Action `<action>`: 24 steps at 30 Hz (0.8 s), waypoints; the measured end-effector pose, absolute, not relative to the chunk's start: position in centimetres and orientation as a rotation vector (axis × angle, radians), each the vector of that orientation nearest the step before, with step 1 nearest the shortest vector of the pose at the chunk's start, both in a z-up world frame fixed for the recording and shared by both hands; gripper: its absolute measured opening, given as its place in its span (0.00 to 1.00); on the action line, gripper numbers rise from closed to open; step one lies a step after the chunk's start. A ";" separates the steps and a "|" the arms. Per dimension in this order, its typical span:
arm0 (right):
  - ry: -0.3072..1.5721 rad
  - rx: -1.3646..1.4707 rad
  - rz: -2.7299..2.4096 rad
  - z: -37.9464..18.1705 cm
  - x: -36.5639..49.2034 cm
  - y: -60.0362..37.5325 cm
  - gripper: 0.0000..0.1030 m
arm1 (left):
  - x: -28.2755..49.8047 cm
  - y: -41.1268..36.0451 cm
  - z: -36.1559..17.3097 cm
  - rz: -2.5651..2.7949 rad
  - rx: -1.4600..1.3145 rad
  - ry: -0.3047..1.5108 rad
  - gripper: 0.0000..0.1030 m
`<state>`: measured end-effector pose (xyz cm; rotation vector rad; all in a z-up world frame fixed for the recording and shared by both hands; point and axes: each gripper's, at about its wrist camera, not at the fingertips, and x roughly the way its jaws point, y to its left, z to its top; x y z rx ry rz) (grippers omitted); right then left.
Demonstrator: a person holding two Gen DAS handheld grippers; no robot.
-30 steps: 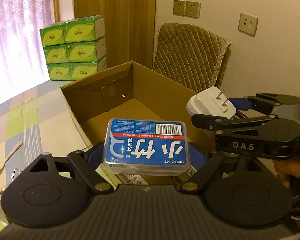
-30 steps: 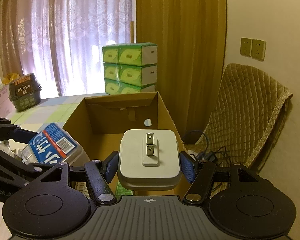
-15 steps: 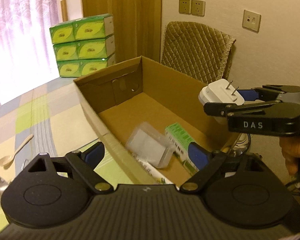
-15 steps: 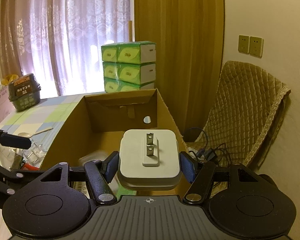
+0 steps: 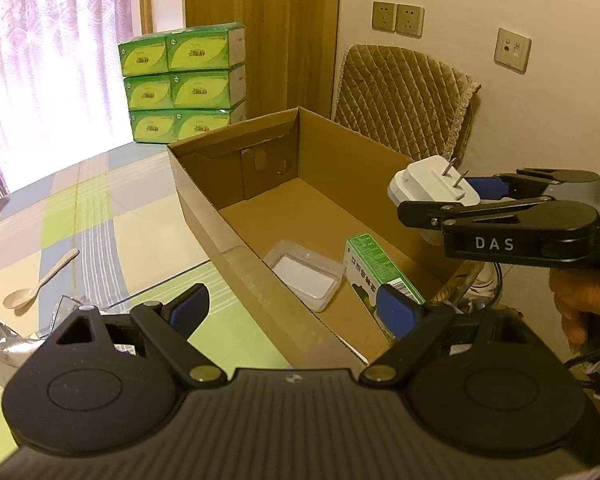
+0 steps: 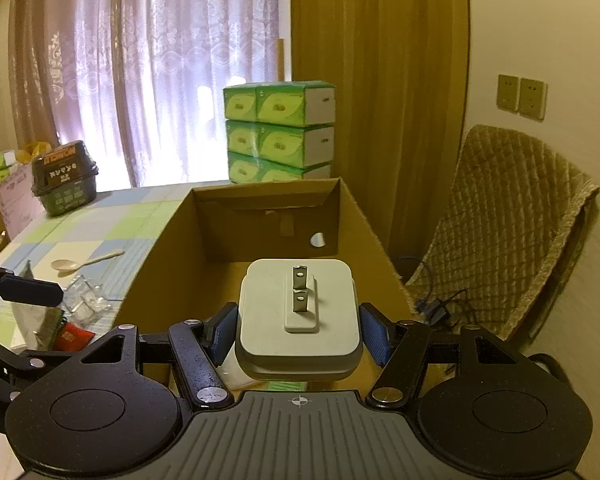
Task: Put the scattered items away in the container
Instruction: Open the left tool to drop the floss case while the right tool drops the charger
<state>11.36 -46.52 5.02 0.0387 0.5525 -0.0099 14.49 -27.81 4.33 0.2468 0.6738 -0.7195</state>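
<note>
An open cardboard box (image 5: pixel 204 208) (image 6: pixel 168 248) stands on the table. On its floor lie a clear plastic floss case (image 5: pixel 304 274), face down, and a green carton (image 5: pixel 374 266). My left gripper (image 5: pixel 292 308) is open and empty above the box's near wall. My right gripper (image 6: pixel 298 330) is shut on a white plug adapter (image 6: pixel 298 320) with its two prongs upward; the adapter (image 5: pixel 432 186) hangs over the box's right wall in the left wrist view.
A beige spoon (image 5: pixel 40 282) (image 6: pixel 84 262), silver foil packets (image 5: pixel 16 344) and a red packet (image 6: pixel 74 336) lie on the checked tablecloth left of the box. Green tissue packs (image 5: pixel 184 84) stand behind. A quilted chair (image 5: pixel 404 100) stands beside the wall. A hand (image 5: pixel 580 304) holds the right gripper.
My left gripper opened and let go of the blue-labelled floss case, which dropped into the box and lies face down. The left gripper then drew back. The right gripper still holds the adapter.
</note>
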 end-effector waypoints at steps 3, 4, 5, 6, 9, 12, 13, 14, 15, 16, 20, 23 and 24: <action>0.552 0.061 0.032 5.1 11.9 -46.3 0.65 | 14.6 -27.5 4.4 -0.713 0.240 0.675 0.85; 0.548 0.056 0.036 5.2 12.1 -46.1 0.75 | 14.6 -27.4 4.3 -0.711 0.238 0.677 0.85; 0.542 0.052 0.028 5.2 12.1 -46.0 0.96 | 14.6 -27.3 4.3 -0.708 0.236 0.678 0.85; 0.525 0.054 0.015 5.3 12.0 -46.0 0.98 | 14.6 -27.1 4.3 -0.705 0.234 0.680 0.85; 0.508 0.055 -0.001 5.5 11.6 -46.1 0.98 | 14.5 -26.5 4.1 -0.696 0.227 0.687 0.86; 0.509 0.063 -0.020 5.4 10.9 -46.3 0.98 | 14.4 -25.7 3.9 -0.682 0.214 0.697 0.86; 0.510 0.067 -0.028 5.4 10.6 -46.4 0.98 | 14.3 -25.4 3.8 -0.677 0.208 0.700 0.86; 0.509 0.072 -0.034 5.3 10.2 -46.5 0.98 | 14.2 -25.1 3.7 -0.672 0.202 0.703 0.86; 0.509 0.076 -0.037 5.3 9.9 -46.5 0.98 | 14.2 -24.8 3.7 -0.666 0.196 0.708 0.86; 0.508 0.079 -0.038 5.3 9.5 -46.5 0.98 | 14.1 -24.5 3.6 -0.660 0.190 0.712 0.86; 0.509 0.081 -0.043 5.3 8.2 -46.2 0.98 | 13.6 -23.1 3.2 -0.634 0.170 0.726 0.87; 0.514 0.088 -0.039 5.3 7.5 -45.6 0.98 | 13.2 -21.8 3.2 -0.612 0.152 0.736 0.87; 0.516 0.087 -0.037 5.3 7.3 -45.3 0.98 | 13.1 -21.4 3.2 -0.605 0.147 0.738 0.87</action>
